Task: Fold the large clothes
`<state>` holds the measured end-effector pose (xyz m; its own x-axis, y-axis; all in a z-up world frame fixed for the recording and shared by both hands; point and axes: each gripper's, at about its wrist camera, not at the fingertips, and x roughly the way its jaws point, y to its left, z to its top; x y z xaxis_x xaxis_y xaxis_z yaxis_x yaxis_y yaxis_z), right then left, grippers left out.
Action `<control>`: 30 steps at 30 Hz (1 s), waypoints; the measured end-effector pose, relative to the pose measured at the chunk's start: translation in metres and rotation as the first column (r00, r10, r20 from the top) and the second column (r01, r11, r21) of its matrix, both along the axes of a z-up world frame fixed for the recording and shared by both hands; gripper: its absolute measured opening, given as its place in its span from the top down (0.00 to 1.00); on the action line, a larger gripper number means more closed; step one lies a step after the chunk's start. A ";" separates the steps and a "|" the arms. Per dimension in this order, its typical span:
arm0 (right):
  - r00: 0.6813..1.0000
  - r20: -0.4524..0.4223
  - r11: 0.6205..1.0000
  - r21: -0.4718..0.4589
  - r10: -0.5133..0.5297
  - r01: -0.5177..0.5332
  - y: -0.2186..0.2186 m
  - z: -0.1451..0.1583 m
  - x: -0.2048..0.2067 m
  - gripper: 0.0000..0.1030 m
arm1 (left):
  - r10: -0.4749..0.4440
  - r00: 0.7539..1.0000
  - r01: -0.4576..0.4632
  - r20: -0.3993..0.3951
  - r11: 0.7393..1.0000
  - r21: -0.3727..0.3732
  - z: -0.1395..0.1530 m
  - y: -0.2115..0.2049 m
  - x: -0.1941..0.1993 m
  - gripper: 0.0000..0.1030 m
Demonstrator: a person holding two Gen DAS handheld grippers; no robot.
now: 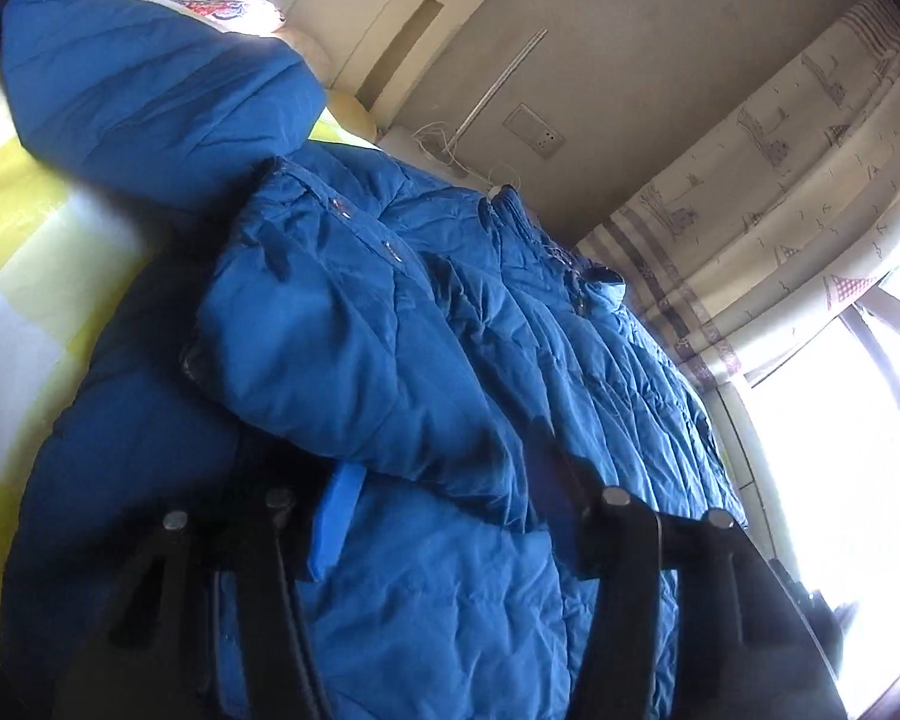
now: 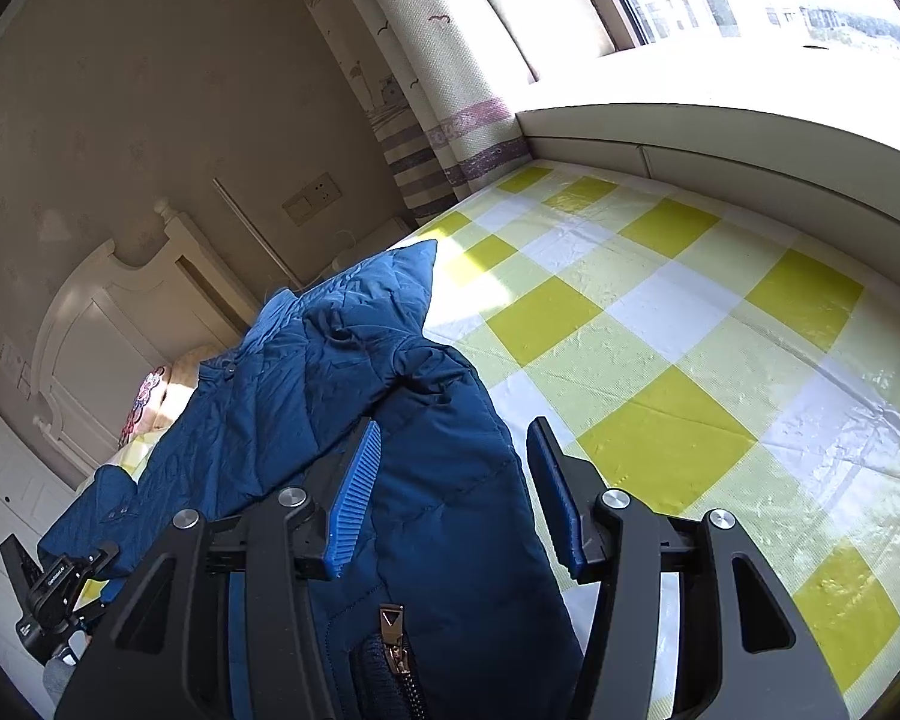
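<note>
While its blue pads stand parted around a fold of the blue quilted jacket [image 2: 330,396] without pressing it, the right gripper [image 2: 456,498] rests released; the left gripper [image 1: 444,516] likewise gapes over the jacket, spread on the yellow-checked bed cover [image 2: 660,312].

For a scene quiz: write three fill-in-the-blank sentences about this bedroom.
The padded jacket is ____ in colour.
The bedsheet has white and ____ checks.
Between the right gripper jaws lies the jacket's ____, zipper just below.

Missing: blue; yellow; fabric
</note>
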<state>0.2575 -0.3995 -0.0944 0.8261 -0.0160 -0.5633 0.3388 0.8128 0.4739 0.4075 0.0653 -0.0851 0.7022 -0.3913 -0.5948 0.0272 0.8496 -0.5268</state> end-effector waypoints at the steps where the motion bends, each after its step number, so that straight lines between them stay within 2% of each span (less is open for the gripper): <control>1: 1.000 -0.016 1.000 -0.011 0.000 0.000 0.001 0.000 0.002 0.51 | -0.007 1.000 0.007 0.010 0.999 0.036 0.002 -0.006 -0.001 0.40; 3: 0.996 -0.092 0.997 -0.076 0.013 -0.020 0.010 0.001 0.013 0.51 | -0.028 0.999 0.026 0.031 0.998 0.060 0.004 -0.013 -0.004 0.31; 5: 0.980 -0.192 0.977 -0.199 0.040 -0.079 0.025 0.003 0.029 0.51 | -0.031 0.999 0.029 0.035 0.999 0.039 0.004 -0.012 -0.004 0.30; 8: 0.947 -0.314 0.899 -0.393 0.067 -0.194 0.046 0.007 0.055 0.49 | -0.027 0.999 0.028 0.031 1.000 -0.012 0.001 -0.004 -0.006 0.30; 9: 0.939 -0.337 0.868 -0.444 0.066 -0.221 0.051 0.008 0.065 0.44 | -0.029 0.999 0.029 0.034 0.999 -0.019 0.001 -0.004 -0.007 0.30; 11: 0.907 -0.417 0.805 -0.515 0.065 -0.294 0.059 0.001 0.086 0.42 | -0.031 0.999 0.032 0.038 0.999 -0.018 0.002 -0.003 -0.007 0.30; 12: 0.898 -0.435 0.776 -0.545 0.063 -0.319 0.064 0.000 0.094 0.42 | -0.033 0.999 0.034 0.039 0.999 -0.015 0.002 -0.003 -0.008 0.31; 15: 0.905 -0.418 0.677 -0.643 0.080 -0.357 0.082 0.006 0.108 0.42 | -0.035 0.999 0.036 0.039 0.999 -0.020 0.003 -0.006 -0.005 0.31; 19: 0.898 -0.425 0.606 -0.686 0.116 -0.403 0.105 0.003 0.123 0.43 | -0.036 0.999 0.037 0.039 0.998 -0.043 0.001 -0.001 -0.005 0.31; 20: 0.902 -0.414 0.596 -0.697 0.121 -0.400 0.105 0.000 0.124 0.47 | -0.038 0.998 0.040 0.040 0.998 -0.045 0.001 0.000 -0.007 0.31; 21: 0.909 -0.391 0.607 -0.691 0.144 -0.393 0.103 -0.001 0.123 0.58 | -0.042 0.998 0.044 0.044 0.998 -0.045 0.002 0.000 -0.007 0.32; 22: 0.916 -0.368 0.629 -0.677 0.160 -0.382 0.099 -0.001 0.121 0.63 | -0.044 0.998 0.046 0.049 0.998 -0.041 0.002 -0.001 -0.008 0.39; 23: 0.928 -0.347 0.651 -0.674 0.138 -0.349 0.092 -0.001 0.119 0.78 | -0.049 0.998 0.051 0.050 0.998 -0.035 0.002 -0.002 -0.008 0.44; 24: 0.940 -0.319 0.683 -0.660 0.121 -0.313 0.084 0.003 0.117 0.85 | -0.063 0.997 0.064 0.047 0.997 -0.032 0.002 -0.003 -0.008 0.54; 25: 0.954 -0.280 0.724 -0.637 0.102 -0.265 0.073 0.009 0.113 0.86 | -0.079 0.996 0.080 0.042 0.996 -0.028 0.001 -0.005 -0.007 0.61; 27: 0.966 -0.247 0.817 -0.540 0.075 -0.201 0.048 0.012 0.108 0.86 | -0.113 0.993 0.113 0.039 0.993 -0.017 0.001 -0.011 -0.007 0.64; 28: 0.964 -0.254 0.848 -0.492 0.078 -0.198 0.039 0.010 0.109 0.86 | -0.126 0.991 0.126 0.042 0.992 -0.002 0.002 -0.015 -0.007 0.64; 30: 0.962 -0.257 0.856 -0.472 0.094 -0.209 0.037 0.009 0.109 0.86 | -0.130 0.990 0.128 0.049 0.991 0.035 0.004 -0.020 -0.009 0.64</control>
<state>0.3664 -0.3626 -0.0856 0.6988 -0.2225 -0.6798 0.2391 0.9684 -0.0711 0.3985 0.0457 -0.0813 0.6768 -0.4618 -0.5733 0.1636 0.8536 -0.4945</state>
